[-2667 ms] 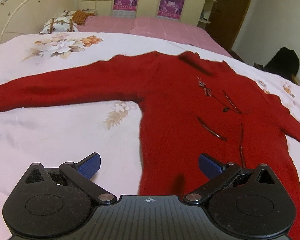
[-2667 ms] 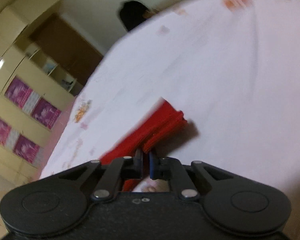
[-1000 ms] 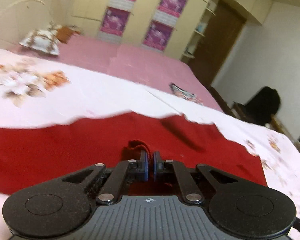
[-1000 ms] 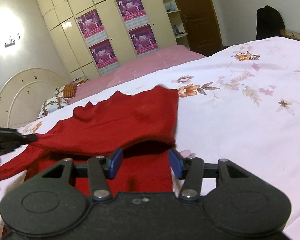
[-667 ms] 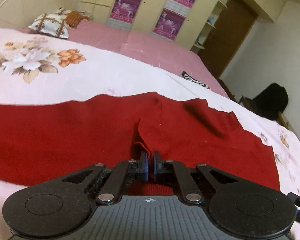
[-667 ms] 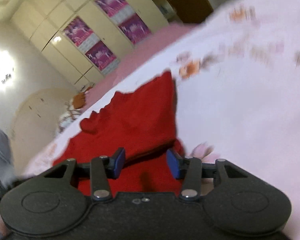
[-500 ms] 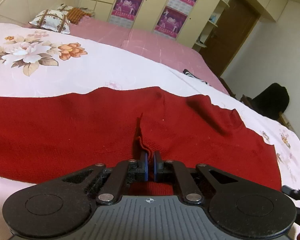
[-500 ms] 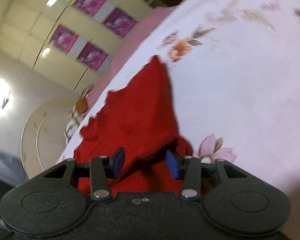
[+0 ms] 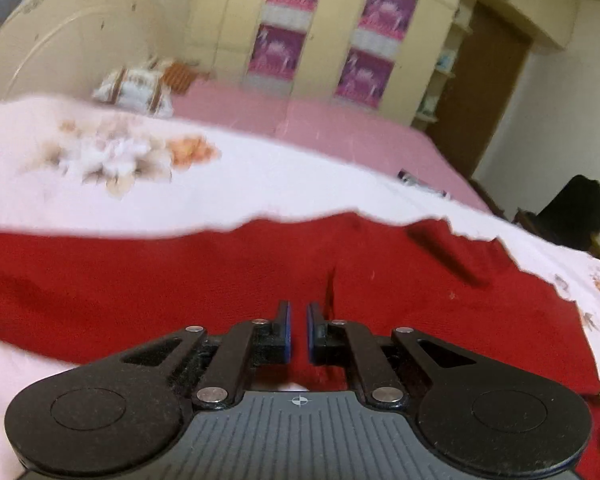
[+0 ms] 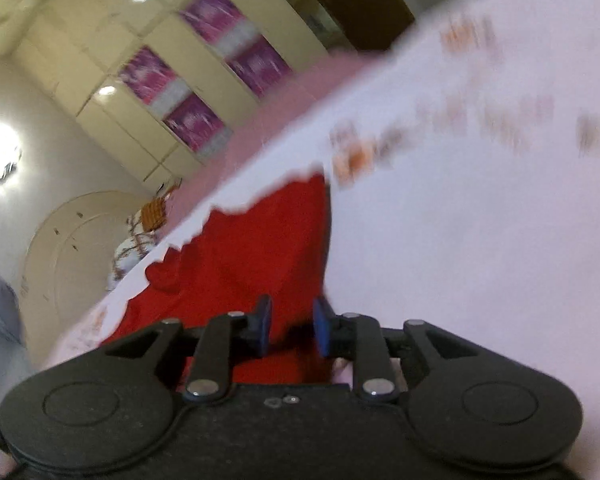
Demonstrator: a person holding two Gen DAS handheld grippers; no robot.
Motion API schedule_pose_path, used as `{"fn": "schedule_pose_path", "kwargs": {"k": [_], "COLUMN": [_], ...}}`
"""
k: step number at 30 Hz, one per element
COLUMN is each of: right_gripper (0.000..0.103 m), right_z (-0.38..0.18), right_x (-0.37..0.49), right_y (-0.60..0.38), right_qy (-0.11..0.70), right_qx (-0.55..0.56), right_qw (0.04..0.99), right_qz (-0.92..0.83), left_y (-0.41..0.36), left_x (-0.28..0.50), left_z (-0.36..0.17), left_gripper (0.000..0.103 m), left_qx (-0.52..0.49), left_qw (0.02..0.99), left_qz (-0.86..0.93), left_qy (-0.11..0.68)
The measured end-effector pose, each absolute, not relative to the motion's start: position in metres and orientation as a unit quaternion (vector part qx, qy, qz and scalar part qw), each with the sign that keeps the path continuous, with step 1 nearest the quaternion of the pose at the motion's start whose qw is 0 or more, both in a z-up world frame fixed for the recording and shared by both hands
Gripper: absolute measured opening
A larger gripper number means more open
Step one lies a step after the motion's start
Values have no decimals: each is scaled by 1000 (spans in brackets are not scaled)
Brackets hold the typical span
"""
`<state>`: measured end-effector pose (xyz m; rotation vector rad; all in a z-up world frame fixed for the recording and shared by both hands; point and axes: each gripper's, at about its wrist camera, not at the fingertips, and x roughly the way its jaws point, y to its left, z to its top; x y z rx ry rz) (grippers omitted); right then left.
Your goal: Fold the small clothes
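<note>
Room: we see a bedroom with a wardrobe (image 9: 324, 40) behind a bed (image 9: 260, 176) covered by a pale flowered sheet.
Garment: the red sweater (image 9: 180, 264) lies on the bed, its lower part already turned up over the body.
Left hand-held gripper (image 9: 297, 334): pressed together, pinching a raised ridge of the red knit.
Right hand-held gripper (image 10: 288, 326): its jaws have just been closing, with red cloth between them; we cannot tell if the pads already press.
Progress: we judge one fold is made; sleeves and further folds remain.

Home bedroom: bed (image 9: 260, 184), pillows (image 9: 134, 88), wardrobe (image 9: 324, 40).
</note>
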<state>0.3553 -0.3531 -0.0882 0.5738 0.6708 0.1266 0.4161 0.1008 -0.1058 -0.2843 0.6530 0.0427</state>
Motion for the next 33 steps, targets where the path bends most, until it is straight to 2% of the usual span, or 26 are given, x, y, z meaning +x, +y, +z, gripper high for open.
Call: {"fn": "schedule_pose_path", "kwargs": {"k": [3,5,8,9,11,13,14,15,16,17,20,23,24,25,26,27,29,30,33], "right_gripper": [24,30,28,25,0,0,3,12,29,37,38,34,34,37,39,38,39,38,40], "right_z": [-79,-81,-94,-101,-112,-114,-110,-103,-97,-91,-90,-105,-104,-100,-96,-96,-116,-116,-95], "right_x": [376,399,435,446,459,466,467,466,464,461,463,456,447,431,414,400,393,387,380], "right_y": [-345,-334,-312,-302,-300,-324,-324,-316,-311,-308,-287,-275,-273,-270,-267,-260,-241,-238,-244], "right_qy": [318,309,321,332,347,350,348,343,330,313,313,353,343,325,308,300,334,319,312], "right_qx": [211,175,143,117,71,132,121,79,63,67,47,-1,-23,-39,-43,-53,-111,-114,-56], "right_qw": [922,931,930,928,930,922,925,934,940,946,946,933,937,943,948,948,931,937,945], "right_qz": [65,77,108,118,103,101,91,62,51,60,78,65,60,61,68,88,96,86,80], "left_y": [72,42,10,8,31,56,59,57,53,49,33,38,38,36,33,33,35,41,94], "left_x": [434,450,468,471,469,468,468,466,465,467,478,470,464,457,448,443,430,422,395], "left_z": [-102,-106,-123,-128,-135,-136,-133,-128,-123,-120,-128,-130,-126,-124,-127,-133,-130,-124,-114], "left_gripper": [5,5,5,5,5,5,5,5,5,5,5,7,7,13,41,48,49,49,49], "left_qx": [-112,-91,-40,-22,-50,-98,-102,-89,-80,-80,-49,-42,-44,-38,-22,-13,-16,-24,-106], "left_qw": [942,939,936,939,945,939,938,942,945,946,936,938,937,939,942,942,945,948,950], "left_qz": [-42,-87,-98,-77,-30,-25,-27,-31,-37,-48,-51,-39,-27,-26,-28,-28,-27,-18,24], "left_qy": [314,320,336,334,322,327,330,323,314,310,346,343,344,340,334,334,325,317,291]}}
